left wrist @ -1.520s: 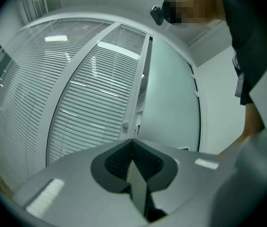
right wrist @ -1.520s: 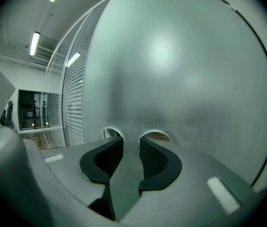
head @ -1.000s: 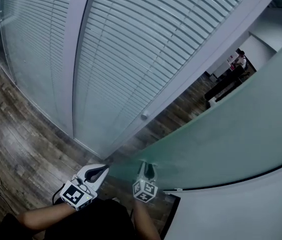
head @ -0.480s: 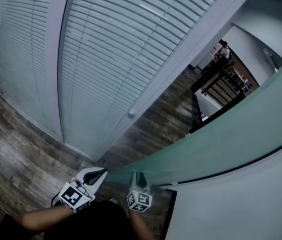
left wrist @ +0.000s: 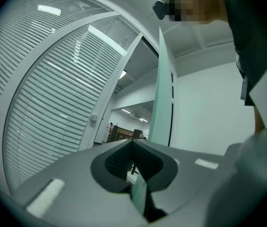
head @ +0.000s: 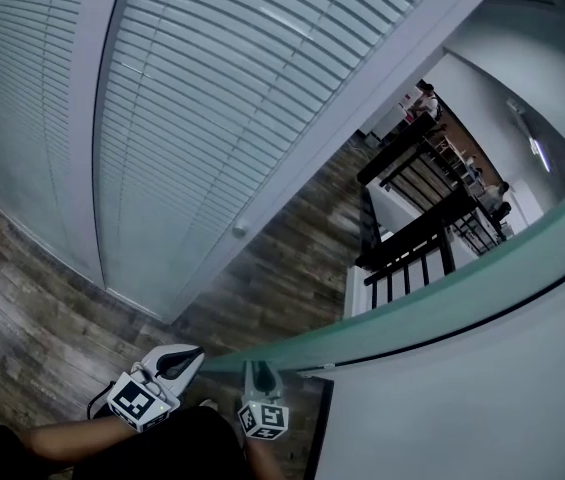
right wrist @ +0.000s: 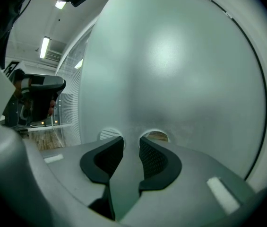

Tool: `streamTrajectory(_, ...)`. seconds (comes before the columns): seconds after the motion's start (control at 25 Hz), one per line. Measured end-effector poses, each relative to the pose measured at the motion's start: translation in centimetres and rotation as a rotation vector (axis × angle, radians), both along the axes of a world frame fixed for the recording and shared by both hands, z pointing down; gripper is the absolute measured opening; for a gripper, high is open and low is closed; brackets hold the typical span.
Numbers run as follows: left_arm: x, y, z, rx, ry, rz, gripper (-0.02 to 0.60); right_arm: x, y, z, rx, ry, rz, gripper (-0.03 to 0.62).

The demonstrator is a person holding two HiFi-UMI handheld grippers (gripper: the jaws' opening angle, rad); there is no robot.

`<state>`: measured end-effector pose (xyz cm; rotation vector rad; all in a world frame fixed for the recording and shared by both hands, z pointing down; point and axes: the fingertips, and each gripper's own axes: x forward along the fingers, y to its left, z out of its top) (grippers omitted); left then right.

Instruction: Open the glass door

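The frosted glass door (head: 462, 268) stands ajar and reaches up to the right from the grippers. In the left gripper view the door (left wrist: 161, 89) shows edge-on. My right gripper (head: 260, 376) is at the door's face close to its free edge. In the right gripper view the door (right wrist: 185, 70) fills the picture. My right gripper (right wrist: 131, 141) has its jaws apart with nothing between them, and its tips are right at the glass. My left gripper (head: 177, 360) hangs just left of the door's edge. In its own view it (left wrist: 133, 143) is shut and empty.
A wall of white blinds (head: 212, 88) with a small round knob (head: 240, 230) runs along the left. Wood floor (head: 22, 298) lies below it. Past the door are a black railing (head: 412, 208) and people far off (head: 424, 98). A white wall (head: 482, 398) stands at the right.
The door has swung further away to the right, so the railing and the hall behind it now show. Both grippers sit a little lower and further left in the head view.
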<state>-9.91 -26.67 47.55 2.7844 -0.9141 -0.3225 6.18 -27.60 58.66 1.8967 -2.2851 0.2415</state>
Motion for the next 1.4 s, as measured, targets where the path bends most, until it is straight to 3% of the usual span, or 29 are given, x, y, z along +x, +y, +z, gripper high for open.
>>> streamTrajectory(0.2, 1.3, 2.1, 0.9, 0.045, 0.049, 0.024, 0.0, -0.7, 2.0, 1.9, -0.001, -0.011, -0.022, 0.109)
streamTrajectory(0.36, 2.5, 3.6, 0.1, 0.034, 0.014, 0.021, 0.0, -0.4, 3.4, 0.9, 0.008, -0.015, -0.025, 0.107)
streamTrajectory(0.56, 4.0, 3.5, -3.2, 0.103, -0.015, 0.016, 0.0, 0.2, 2.4, -1.5, 0.018, -0.003, -0.054, 0.107)
streamTrajectory(0.72, 3.8, 4.8, -4.3, 0.062, 0.007, -0.019, 0.0, -0.6, 3.3, -2.4, -0.02, 0.0, -0.092, 0.107)
streamTrajectory(1.08, 5.1, 8.0, -4.4, 0.051, -0.087, -0.002, 0.002, -0.6, 5.2, -2.9, -0.033, -0.018, -0.144, 0.107)
streamTrajectory(1.16, 5.7, 8.4, -4.7, 0.062, -0.094, 0.017, 0.108, -0.4, 5.9, -2.8, -0.029, -0.022, -0.148, 0.107)
streamTrajectory(1.2, 6.0, 8.6, -4.9, 0.066, -0.095, 0.026, 0.129, -0.3, 6.3, -2.7, -0.027, -0.024, -0.149, 0.107)
streamTrajectory(1.4, 7.1, 9.4, -5.7, 0.098, -0.103, 0.047, 0.154, -0.1, 8.1, -2.4, -0.022, -0.021, -0.164, 0.107)
